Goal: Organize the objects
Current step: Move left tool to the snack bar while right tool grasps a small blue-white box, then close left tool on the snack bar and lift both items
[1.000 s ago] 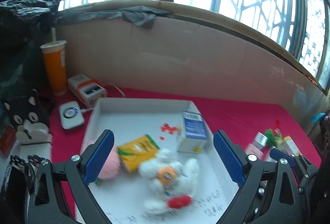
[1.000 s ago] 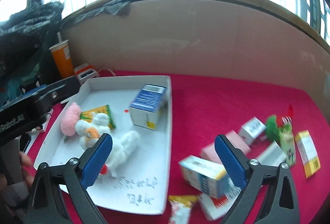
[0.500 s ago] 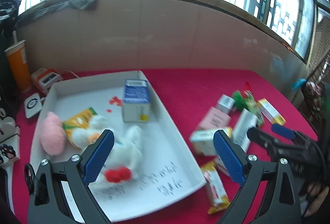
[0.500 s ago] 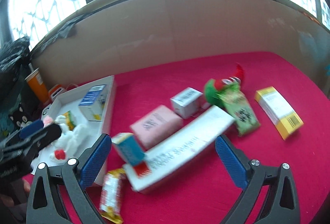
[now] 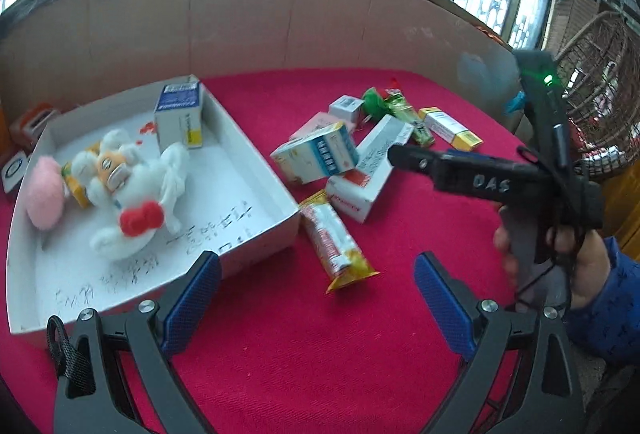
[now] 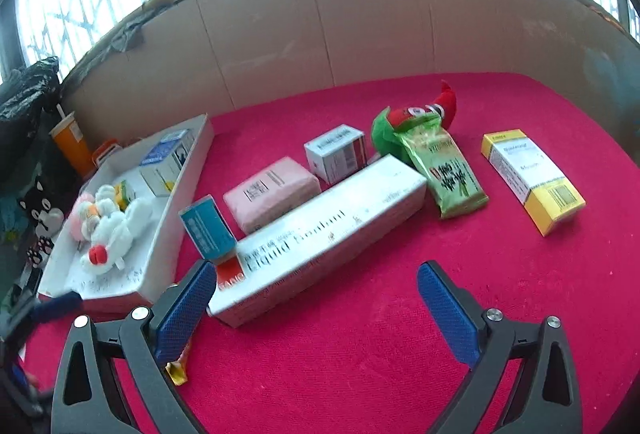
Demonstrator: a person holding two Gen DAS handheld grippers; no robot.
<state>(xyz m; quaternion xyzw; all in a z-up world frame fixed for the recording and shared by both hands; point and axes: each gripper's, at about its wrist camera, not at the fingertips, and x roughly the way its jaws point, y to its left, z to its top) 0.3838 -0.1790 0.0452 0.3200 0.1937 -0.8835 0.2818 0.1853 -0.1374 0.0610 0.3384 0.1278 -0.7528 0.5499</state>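
With jaws spread wide and gripping nothing, the right gripper (image 6: 316, 308) is hovering over the long white box (image 6: 320, 230) lying beside the white tray (image 5: 256, 150), risking toppling the small blue carton (image 6: 206, 230) leaning against it.

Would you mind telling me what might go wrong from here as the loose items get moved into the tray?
The small blue box rests on the end of the long white box; lifting the latter may topple it. The snack bar lies against the white tray wall, leaving the open left claw little room.
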